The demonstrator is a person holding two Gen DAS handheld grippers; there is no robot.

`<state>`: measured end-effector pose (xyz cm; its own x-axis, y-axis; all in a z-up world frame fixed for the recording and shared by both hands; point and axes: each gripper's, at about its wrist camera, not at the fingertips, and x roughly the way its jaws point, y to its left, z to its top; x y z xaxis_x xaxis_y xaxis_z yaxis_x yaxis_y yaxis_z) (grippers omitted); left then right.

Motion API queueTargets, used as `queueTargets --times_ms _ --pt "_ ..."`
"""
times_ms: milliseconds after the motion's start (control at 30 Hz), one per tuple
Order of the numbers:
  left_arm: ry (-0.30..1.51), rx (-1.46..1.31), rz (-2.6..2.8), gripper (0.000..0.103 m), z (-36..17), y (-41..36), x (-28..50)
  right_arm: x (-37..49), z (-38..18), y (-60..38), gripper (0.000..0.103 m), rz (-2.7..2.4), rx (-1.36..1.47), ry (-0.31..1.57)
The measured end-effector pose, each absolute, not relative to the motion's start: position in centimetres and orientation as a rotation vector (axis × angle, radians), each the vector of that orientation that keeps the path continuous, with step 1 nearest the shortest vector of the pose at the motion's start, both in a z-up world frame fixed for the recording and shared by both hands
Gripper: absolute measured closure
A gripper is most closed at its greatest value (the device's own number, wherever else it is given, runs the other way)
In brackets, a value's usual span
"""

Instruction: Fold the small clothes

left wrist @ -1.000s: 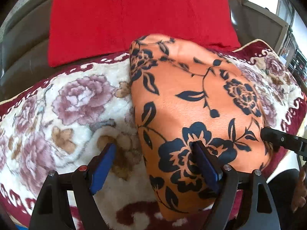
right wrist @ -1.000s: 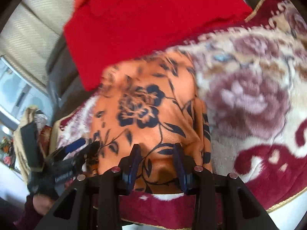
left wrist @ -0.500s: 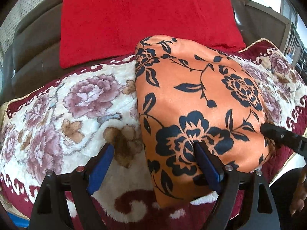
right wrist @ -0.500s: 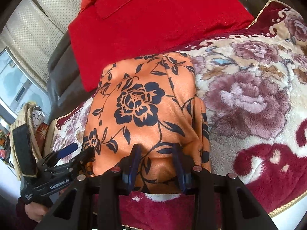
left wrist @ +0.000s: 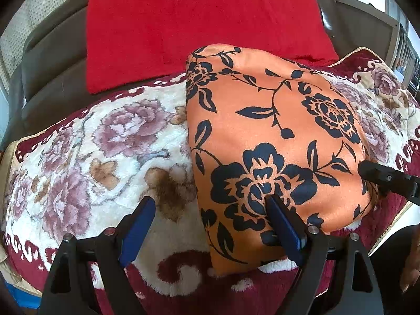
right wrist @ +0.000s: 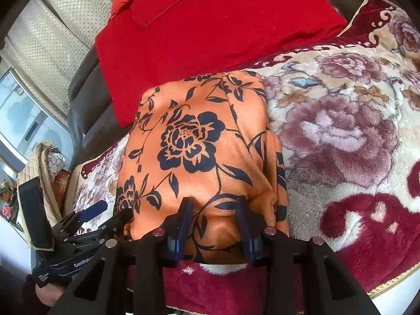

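An orange garment [left wrist: 275, 136] with dark blue flowers lies folded into a thick block on a plush floral blanket [left wrist: 105, 144]. My left gripper [left wrist: 208, 202] hangs open and wide over the garment's near left corner: its right finger is above the fabric, its left finger above the blanket, and nothing is pinched. My right gripper [right wrist: 214, 210] is shut on the garment's [right wrist: 194, 141] near edge, with bunched fabric filling the gap between its pads. One right finger [left wrist: 380, 176] shows at the garment's right edge. The left gripper [right wrist: 110, 214] sits at the lower left of the right wrist view.
A red cloth [left wrist: 204, 26] lies behind the garment on the dark sofa back [left wrist: 52, 78]. The blanket [right wrist: 341, 144] spreads to both sides of the garment. The blanket's dark red border [right wrist: 236, 288] runs along the near edge. A hand [right wrist: 47, 291] holds the left gripper.
The left gripper has drawn back a little from the garment, still open. The garment's top layer has settled flat. The right gripper keeps its hold in place.
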<state>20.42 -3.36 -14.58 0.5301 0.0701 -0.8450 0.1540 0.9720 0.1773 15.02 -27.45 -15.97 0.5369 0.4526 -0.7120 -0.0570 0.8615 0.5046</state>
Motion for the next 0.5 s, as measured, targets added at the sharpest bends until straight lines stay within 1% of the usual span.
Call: queueTargets --times_ms 500 --pt "1.015 0.255 -0.041 0.016 -14.44 -3.50 20.32 15.00 -16.04 -27.50 0.064 0.319 0.468 0.961"
